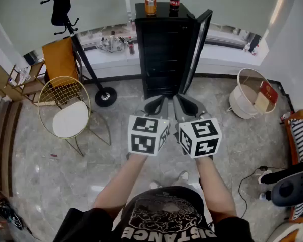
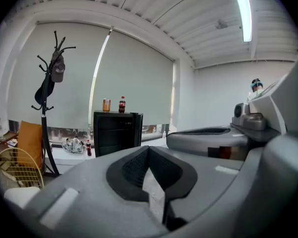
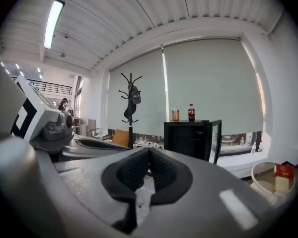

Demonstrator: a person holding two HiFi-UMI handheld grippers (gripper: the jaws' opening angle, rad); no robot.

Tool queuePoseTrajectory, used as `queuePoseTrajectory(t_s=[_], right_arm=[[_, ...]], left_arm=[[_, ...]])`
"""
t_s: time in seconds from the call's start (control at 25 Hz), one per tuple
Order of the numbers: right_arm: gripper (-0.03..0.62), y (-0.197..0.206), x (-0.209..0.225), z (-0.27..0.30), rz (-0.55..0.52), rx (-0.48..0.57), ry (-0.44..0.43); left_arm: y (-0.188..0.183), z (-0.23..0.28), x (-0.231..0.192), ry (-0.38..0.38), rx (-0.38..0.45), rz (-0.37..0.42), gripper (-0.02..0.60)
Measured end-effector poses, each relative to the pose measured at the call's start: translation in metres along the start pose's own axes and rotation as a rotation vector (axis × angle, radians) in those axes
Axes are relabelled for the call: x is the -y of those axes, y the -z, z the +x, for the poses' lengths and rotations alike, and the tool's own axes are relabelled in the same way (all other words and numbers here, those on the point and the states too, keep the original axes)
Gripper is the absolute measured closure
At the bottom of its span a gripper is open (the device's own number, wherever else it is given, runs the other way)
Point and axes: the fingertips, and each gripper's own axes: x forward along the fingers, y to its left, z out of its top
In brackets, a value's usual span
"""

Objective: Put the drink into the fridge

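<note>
The grey marbled floor (image 1: pixel 50 150) carries, from left to right, a gold wire chair (image 1: pixel 65 110) with a white seat pad, the round base of a black coat stand (image 1: pixel 105 97), a black fridge (image 1: pixel 164 49) with its door open, and a white bucket (image 1: pixel 250 92). The fridge top bears an orange can (image 1: pixel 150 5) and a cola bottle (image 1: pixel 174 0), side by side. A low white ledge (image 1: pixel 98 62) along the window holds a small dark bottle (image 1: pixel 131 46) and small clutter (image 1: pixel 111 43), left of the fridge.
</note>
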Motion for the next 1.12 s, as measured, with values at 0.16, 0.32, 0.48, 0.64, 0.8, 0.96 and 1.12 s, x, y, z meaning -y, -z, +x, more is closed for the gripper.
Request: queuePoseTrajectory(t_s=[0.16, 0.32, 0.48, 0.64, 0.8, 0.96, 1.12], right_arm=[[0.593, -0.003, -0.003, 0.005, 0.018, 0.011, -0.003], [0.593, -0.003, 0.001, 0.012, 0.006, 0.010, -0.011], [0.593, -0.002, 0.014, 0.024, 0.007, 0.003, -0.012], [0.593, -0.001, 0.032, 0.041, 0.000, 0.004, -0.025], [0.592, -0.004, 0.060, 0.063, 0.004, 0.006, -0.037], [0.592, -0.015, 0.094, 0.084, 0.018, 0.009, -0.065], [0.593, -0.025, 0.127, 0.102, 0.012, 0.011, -0.096]], left_arm=[[-0.001, 0.001, -0.004, 0.003, -0.002, 0.010, 0.577], [-0.004, 0.009, -0.009, -0.003, 0.003, 0.002, 0.577], [-0.008, 0.023, -0.015, -0.008, 0.008, -0.007, 0.577], [-0.013, 0.048, -0.019, -0.018, 0.010, -0.003, 0.577], [-0.021, 0.083, -0.022, -0.032, 0.001, 0.011, 0.577], [-0.035, 0.118, -0.024, -0.056, -0.006, 0.007, 0.577], [-0.050, 0.153, -0.025, -0.089, -0.007, -0.005, 0.577]])
